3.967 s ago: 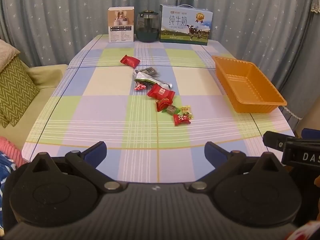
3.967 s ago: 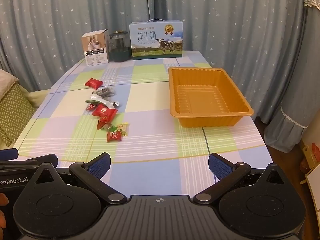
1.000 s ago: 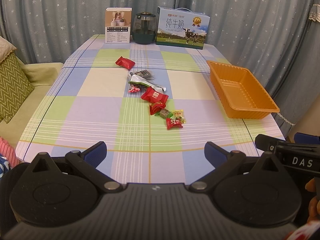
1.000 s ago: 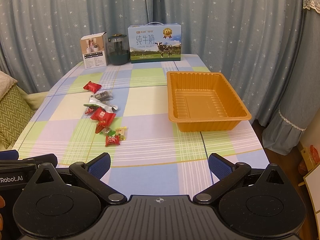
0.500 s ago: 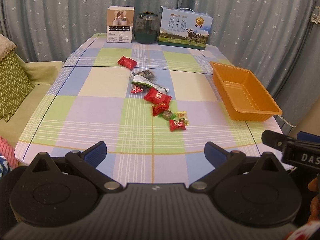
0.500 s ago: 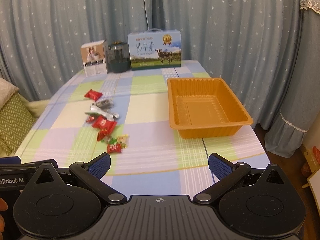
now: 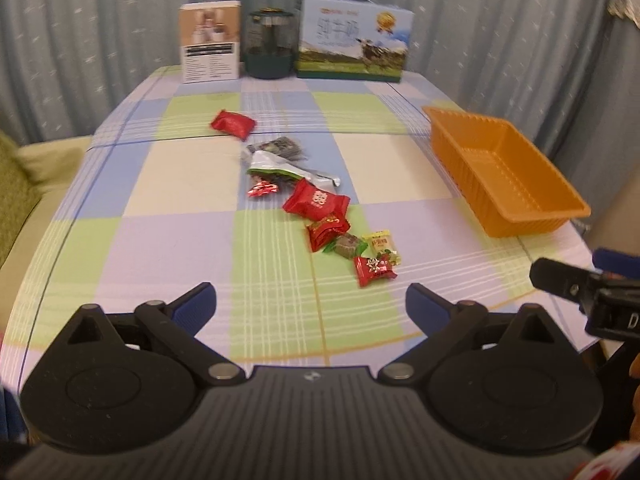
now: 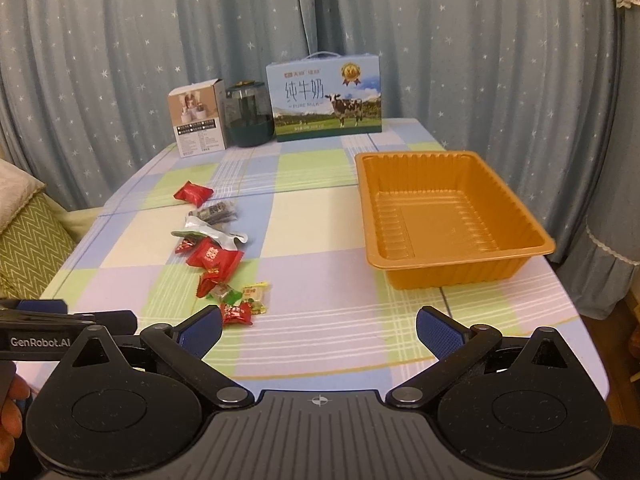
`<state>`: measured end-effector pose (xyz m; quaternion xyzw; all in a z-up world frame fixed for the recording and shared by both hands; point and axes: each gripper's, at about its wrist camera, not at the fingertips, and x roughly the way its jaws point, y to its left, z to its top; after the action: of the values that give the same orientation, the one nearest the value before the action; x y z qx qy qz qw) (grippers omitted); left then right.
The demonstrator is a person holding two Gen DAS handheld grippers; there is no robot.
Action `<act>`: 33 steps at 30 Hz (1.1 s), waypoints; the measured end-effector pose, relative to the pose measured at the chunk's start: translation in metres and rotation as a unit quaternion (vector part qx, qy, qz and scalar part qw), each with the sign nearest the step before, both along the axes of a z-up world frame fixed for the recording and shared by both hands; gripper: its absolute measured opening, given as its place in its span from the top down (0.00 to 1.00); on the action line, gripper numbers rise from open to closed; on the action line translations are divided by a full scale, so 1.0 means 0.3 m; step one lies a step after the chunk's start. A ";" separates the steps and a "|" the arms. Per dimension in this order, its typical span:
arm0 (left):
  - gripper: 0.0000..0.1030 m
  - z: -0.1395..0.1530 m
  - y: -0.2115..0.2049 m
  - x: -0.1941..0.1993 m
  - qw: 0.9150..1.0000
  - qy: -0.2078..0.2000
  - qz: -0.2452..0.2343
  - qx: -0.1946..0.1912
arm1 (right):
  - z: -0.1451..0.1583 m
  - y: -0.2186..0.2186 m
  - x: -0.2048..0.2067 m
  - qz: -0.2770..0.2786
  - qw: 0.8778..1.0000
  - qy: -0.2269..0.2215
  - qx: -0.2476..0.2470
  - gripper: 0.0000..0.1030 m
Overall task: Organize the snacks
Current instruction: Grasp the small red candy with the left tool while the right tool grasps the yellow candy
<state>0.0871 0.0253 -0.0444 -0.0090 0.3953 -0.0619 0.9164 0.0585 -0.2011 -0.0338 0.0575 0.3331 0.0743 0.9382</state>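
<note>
We held both claws wide apart and empty, and the nearest red candy [image 8: 237, 313] lay on the table just by our right claw [image 8: 319, 330], ahead of our left claw [image 7: 311, 307], left of the orange tray [image 8: 456, 264].

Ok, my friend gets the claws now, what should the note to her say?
Left claw: open, holding nothing, low over the near table edge.
Right claw: open, holding nothing, beside it.
Snacks: all loose in a line on the table, left of the tray.
Tray: nothing in it.
Done: nothing yet.
Left: move every snack into the tray, maybe the nearest red candy first.
</note>
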 end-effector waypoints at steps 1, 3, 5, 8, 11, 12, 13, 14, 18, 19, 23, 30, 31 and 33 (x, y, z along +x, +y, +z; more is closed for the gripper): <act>0.09 -0.017 -0.005 0.021 1.000 0.000 -0.013 0.006 | -0.013 -0.001 0.016 0.000 1.000 0.002 0.000 0.00; 0.13 -0.053 -0.018 0.055 0.999 -0.002 -0.042 0.013 | -0.039 -0.003 0.045 0.002 1.000 0.006 -0.001 0.04; 0.15 -0.079 -0.031 0.079 0.997 -0.009 -0.075 0.009 | -0.066 -0.005 0.078 0.004 1.000 0.014 -0.001 0.18; 0.20 -0.125 -0.074 0.119 0.991 -0.009 -0.130 0.031 | -0.106 -0.008 0.119 0.002 1.000 0.025 0.001 0.21; 0.33 -0.172 -0.115 0.153 0.982 -0.010 -0.179 0.054 | -0.136 -0.009 0.150 0.001 0.999 0.032 -0.002 0.26; 0.39 -0.185 -0.127 0.162 0.979 -0.011 -0.194 0.061 | -0.146 -0.010 0.158 0.001 0.999 0.035 -0.003 0.32; 0.48 -0.198 -0.140 0.169 0.975 -0.015 -0.209 0.070 | -0.155 -0.013 0.163 -0.001 0.999 0.038 -0.003 0.34; 0.51 -0.210 -0.153 0.178 0.971 -0.018 -0.223 0.080 | -0.164 -0.018 0.169 -0.003 0.999 0.041 -0.002 0.35; 0.60 -0.242 -0.193 0.201 0.956 -0.037 -0.266 0.115 | -0.189 -0.034 0.184 -0.007 0.999 0.053 -0.002 0.35; 0.60 -0.249 -0.201 0.214 0.952 -0.039 -0.277 0.126 | -0.192 -0.035 0.186 -0.008 0.998 0.055 -0.001 0.35; 0.62 -0.272 -0.230 0.243 0.938 -0.036 -0.316 0.141 | -0.201 -0.033 0.196 -0.009 0.998 0.060 0.000 0.35; 0.81 -0.288 -0.235 0.253 0.937 -0.020 -0.316 0.148 | -0.211 -0.027 0.199 -0.006 0.998 0.065 -0.003 0.35; 0.81 -0.286 -0.231 0.249 0.939 -0.016 -0.311 0.148 | -0.211 -0.025 0.201 -0.006 0.998 0.065 -0.002 0.35; 0.81 -0.285 -0.227 0.242 0.940 -0.015 -0.307 0.148 | -0.211 -0.021 0.203 -0.006 0.998 0.066 0.000 0.35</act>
<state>0.1596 -0.0429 -0.1299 0.2489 0.3700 -0.2811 0.8498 0.1194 -0.2074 -0.0972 0.0640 0.3941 0.0644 0.9146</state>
